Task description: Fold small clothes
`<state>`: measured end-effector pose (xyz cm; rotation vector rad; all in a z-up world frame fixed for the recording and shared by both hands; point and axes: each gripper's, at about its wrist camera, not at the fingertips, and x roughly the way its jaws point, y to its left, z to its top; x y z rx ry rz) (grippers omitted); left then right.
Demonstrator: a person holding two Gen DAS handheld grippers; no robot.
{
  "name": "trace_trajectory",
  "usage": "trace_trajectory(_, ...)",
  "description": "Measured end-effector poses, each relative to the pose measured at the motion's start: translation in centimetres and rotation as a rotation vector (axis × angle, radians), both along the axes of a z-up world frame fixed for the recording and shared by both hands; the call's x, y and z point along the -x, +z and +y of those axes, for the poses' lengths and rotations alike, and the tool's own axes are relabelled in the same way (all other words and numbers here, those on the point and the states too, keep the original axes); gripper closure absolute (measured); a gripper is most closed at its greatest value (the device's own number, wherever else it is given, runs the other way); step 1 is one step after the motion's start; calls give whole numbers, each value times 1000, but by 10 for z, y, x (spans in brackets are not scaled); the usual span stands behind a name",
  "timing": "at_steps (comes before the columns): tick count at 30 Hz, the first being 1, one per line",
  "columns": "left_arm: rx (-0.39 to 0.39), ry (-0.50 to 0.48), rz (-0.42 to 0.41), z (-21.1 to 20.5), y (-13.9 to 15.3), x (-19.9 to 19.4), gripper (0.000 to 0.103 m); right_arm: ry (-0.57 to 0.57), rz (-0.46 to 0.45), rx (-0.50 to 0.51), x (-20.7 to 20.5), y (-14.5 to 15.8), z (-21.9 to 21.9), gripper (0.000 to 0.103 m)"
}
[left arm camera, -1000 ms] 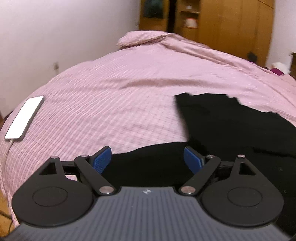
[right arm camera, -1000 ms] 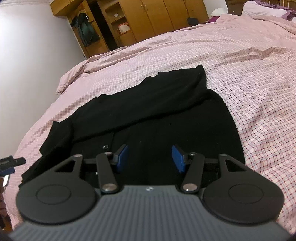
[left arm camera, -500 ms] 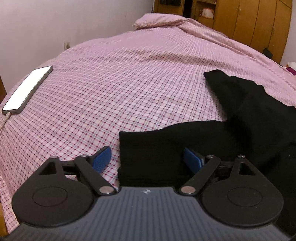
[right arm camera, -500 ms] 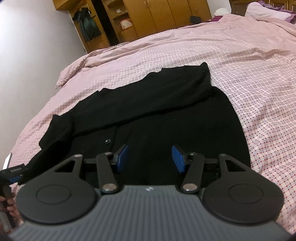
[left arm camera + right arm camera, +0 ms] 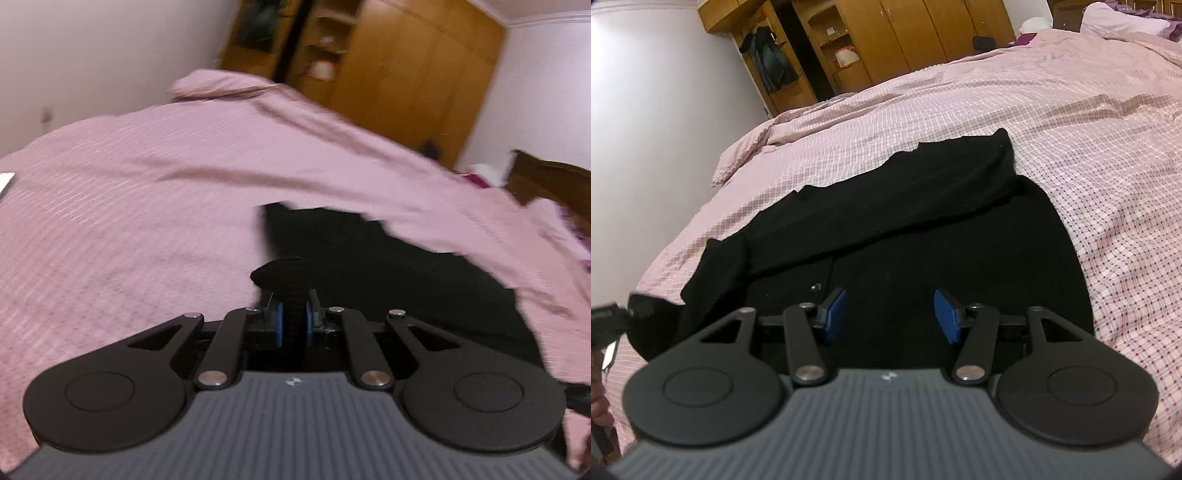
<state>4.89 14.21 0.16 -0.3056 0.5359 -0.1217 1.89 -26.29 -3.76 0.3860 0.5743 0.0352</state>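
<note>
A black buttoned garment [image 5: 908,229] lies spread on the pink checked bedcover [image 5: 1071,110], one sleeve folded across its upper part. My left gripper [image 5: 293,325] is shut on the end of the garment's left sleeve [image 5: 284,277] and holds it lifted; the view is blurred. The rest of the garment [image 5: 388,266] lies beyond it. My right gripper [image 5: 890,315] is open and empty, hovering over the garment's lower body. The left gripper's tip [image 5: 605,317] with the sleeve end shows at the right wrist view's left edge.
A white phone [image 5: 5,182] lies at the bed's left edge. Wooden wardrobes [image 5: 923,33] stand beyond the bed, a white wall [image 5: 646,129] on the left. A pillow [image 5: 1123,18] and wooden headboard [image 5: 554,181] are at the far right.
My left gripper has closed on the sleeve end and lifted it, swinging right toward the garment body. The right gripper has stayed open over the garment, barely moving.
</note>
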Motion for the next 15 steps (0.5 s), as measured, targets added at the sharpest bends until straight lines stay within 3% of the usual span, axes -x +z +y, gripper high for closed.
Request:
trace_trajectory(8, -11, -235, 1, -91, 8, -17, 90, -6, -3, -2, 3, -2, -3, 49)
trace_trajectory(15, -48, -316, 98, -138, -18, -19, 89, -19, 2, -12, 4, -5, -9, 49)
